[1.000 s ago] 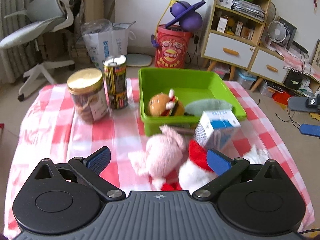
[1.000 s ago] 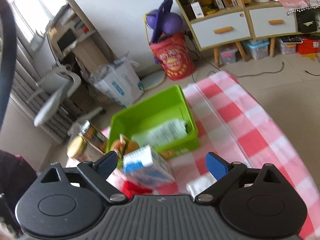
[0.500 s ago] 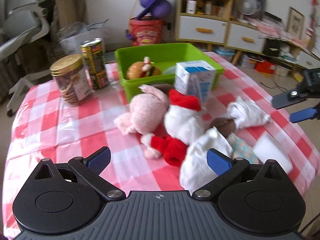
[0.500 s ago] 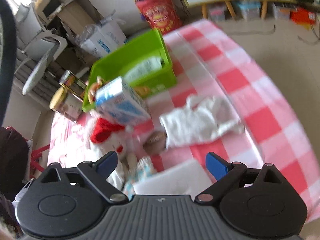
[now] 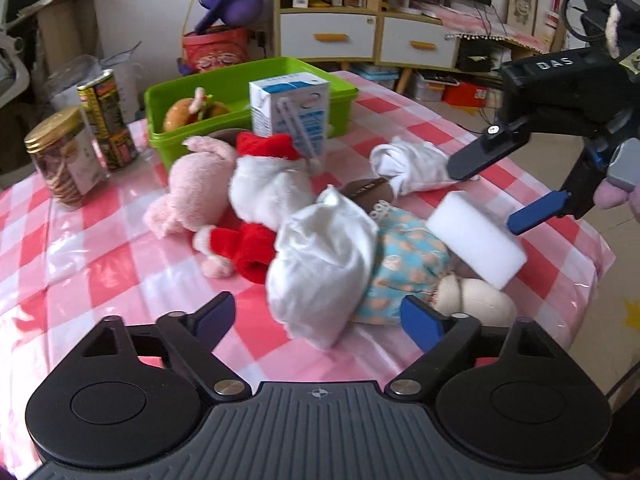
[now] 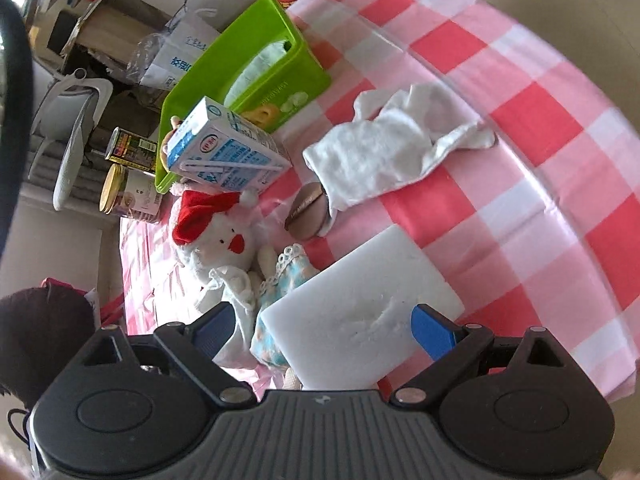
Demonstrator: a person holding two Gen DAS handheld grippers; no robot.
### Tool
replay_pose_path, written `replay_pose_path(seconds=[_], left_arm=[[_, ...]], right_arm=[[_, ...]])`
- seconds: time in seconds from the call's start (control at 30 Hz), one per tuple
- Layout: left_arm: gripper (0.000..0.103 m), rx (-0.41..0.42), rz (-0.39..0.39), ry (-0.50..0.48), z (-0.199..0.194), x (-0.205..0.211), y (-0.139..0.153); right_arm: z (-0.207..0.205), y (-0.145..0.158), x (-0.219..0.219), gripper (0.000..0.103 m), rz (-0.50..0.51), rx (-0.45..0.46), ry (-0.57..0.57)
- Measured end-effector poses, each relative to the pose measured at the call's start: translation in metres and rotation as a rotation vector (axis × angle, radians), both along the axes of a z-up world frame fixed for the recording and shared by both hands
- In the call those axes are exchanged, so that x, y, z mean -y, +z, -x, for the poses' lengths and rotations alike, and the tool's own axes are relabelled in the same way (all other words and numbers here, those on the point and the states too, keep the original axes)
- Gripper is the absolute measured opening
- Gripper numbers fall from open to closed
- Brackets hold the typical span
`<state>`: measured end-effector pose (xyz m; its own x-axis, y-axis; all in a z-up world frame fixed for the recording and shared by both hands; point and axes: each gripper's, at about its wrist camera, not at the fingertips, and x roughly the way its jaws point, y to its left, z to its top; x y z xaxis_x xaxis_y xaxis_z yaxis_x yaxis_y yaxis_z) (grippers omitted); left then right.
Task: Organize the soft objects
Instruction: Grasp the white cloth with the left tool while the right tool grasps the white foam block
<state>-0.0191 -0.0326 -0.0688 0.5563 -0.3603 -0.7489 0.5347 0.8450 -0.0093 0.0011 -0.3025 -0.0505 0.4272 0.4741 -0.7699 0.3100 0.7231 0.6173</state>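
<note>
A heap of soft things lies mid-table: a pink plush (image 5: 192,196), a white plush with a red Santa hat (image 5: 268,184) (image 6: 216,236), a white cloth bundle (image 5: 324,260), a doll in a blue dress (image 5: 404,268), a white sock (image 5: 416,164) (image 6: 384,152) and a white sponge block (image 5: 476,240) (image 6: 360,320). A green bin (image 5: 240,84) (image 6: 248,64) behind holds a burger toy (image 5: 188,112). My left gripper (image 5: 320,320) is open just before the cloth bundle. My right gripper (image 6: 324,326) is open, straddling the sponge; it also shows in the left wrist view (image 5: 500,188).
A milk carton (image 5: 288,112) (image 6: 224,148) stands in front of the bin. A gold-lidded cookie jar (image 5: 60,156) and a tall can (image 5: 108,112) stand at the left. The table's right edge (image 5: 600,248) is close to the sponge. A brown compact (image 6: 308,212) lies beside the sock.
Both grippers have dropped closer to the heap. The right gripper has moved down over the sponge, and the left has moved toward the cloth bundle. Both stay open.
</note>
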Motion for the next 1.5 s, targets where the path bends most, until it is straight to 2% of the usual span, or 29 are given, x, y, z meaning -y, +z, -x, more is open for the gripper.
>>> replay_pose_path(seconds=[0.3, 0.43, 0.73, 1.03, 1.3, 1.5], left_arm=[[0.067, 0.007, 0.011, 0.022, -0.005, 0.006, -0.005], [0.063, 0.008, 0.009, 0.039, -0.008, 0.004, -0.006], [0.05, -0.022, 0.028, 0.07, -0.016, -0.001, -0.009], [0.027, -0.034, 0.038, 0.092, -0.018, -0.002, -0.006], [0.02, -0.021, 0.039, 0.103, -0.015, -0.004, 0.003], [0.016, -0.041, 0.056, 0.116, -0.016, -0.01, 0.008]], right_arm=[[-0.002, -0.003, -0.003, 0.071, 0.039, -0.016, -0.028], [-0.002, -0.004, 0.0, 0.071, 0.042, -0.025, -0.042], [0.0, -0.008, 0.01, 0.071, 0.08, -0.056, -0.097], [0.002, -0.014, 0.018, 0.07, 0.039, -0.077, -0.121], [0.005, -0.017, 0.037, 0.051, 0.026, -0.084, -0.169], [-0.003, -0.023, 0.054, 0.043, 0.044, -0.026, -0.028]])
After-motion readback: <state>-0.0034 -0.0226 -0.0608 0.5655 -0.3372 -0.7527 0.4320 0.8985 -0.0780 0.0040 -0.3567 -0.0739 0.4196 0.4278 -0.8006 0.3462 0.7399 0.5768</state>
